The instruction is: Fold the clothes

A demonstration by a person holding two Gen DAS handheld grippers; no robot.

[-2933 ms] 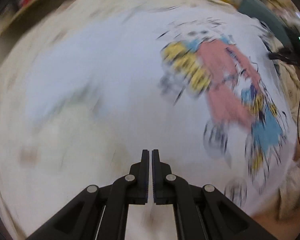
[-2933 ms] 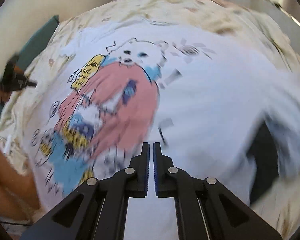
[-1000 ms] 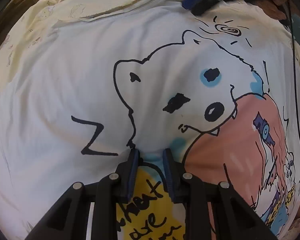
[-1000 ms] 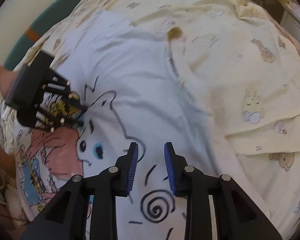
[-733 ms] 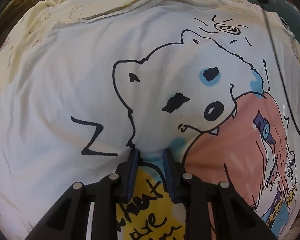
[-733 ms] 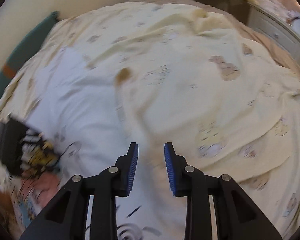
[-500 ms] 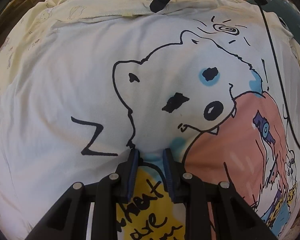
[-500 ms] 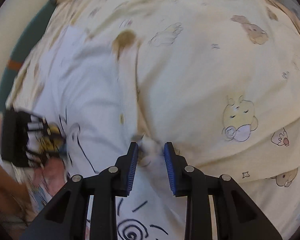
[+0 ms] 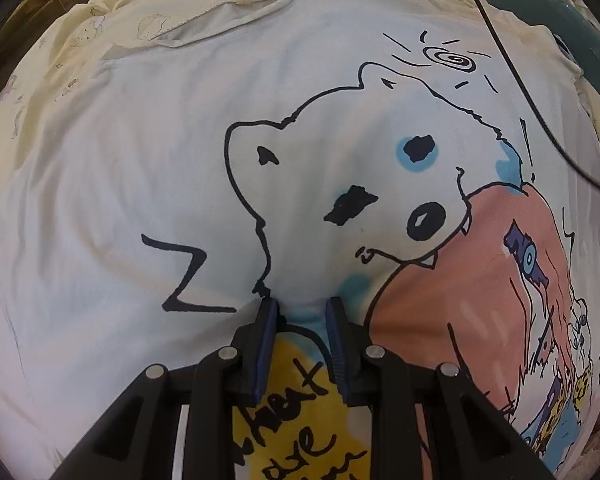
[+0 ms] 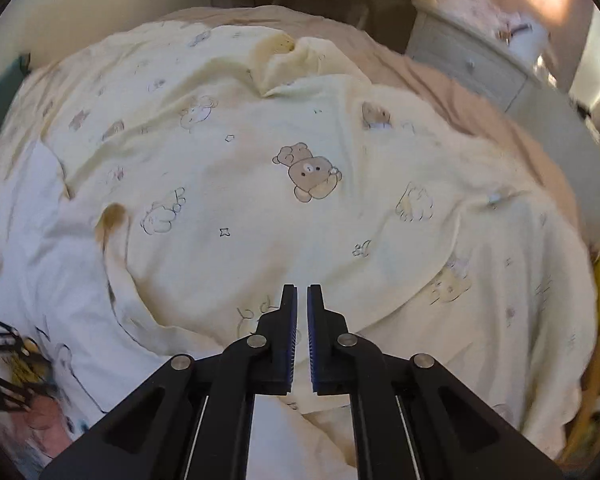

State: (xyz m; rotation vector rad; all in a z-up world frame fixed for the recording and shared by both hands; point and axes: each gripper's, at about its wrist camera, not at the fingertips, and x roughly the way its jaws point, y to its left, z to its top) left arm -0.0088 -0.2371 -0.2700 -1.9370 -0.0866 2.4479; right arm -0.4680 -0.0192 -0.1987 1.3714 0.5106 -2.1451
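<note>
Shirt (image 9: 140, 168) hem and far sleeve cut off at the left view's edge; lower print hidden behind the left gripper (image 9: 302, 312). In the right view, only a blurred strip of shirt (image 10: 52, 280) at lower left, the left gripper (image 10: 2, 364) a dark smear on it at the frame edge. Whether the right gripper's fingertips hold any cloth: cannot tell.

Spread flat, print up, on a yellow blanket (image 10: 300, 208) with bear prints. Left gripper low over the middle of the print, jaws spread, tips touching or nearly touching the cloth just below the bear's chin, a blue patch between them. Right gripper (image 10: 302, 300) above the blanket beside the shirt's edge, jaws nearly together with a thin gap.

Collar (image 9: 236, 8) at top left of the left view, long axis running from there down to the right, bear's head tilted likewise. Black cable (image 9: 512, 68) crossing the upper right corner.
</note>
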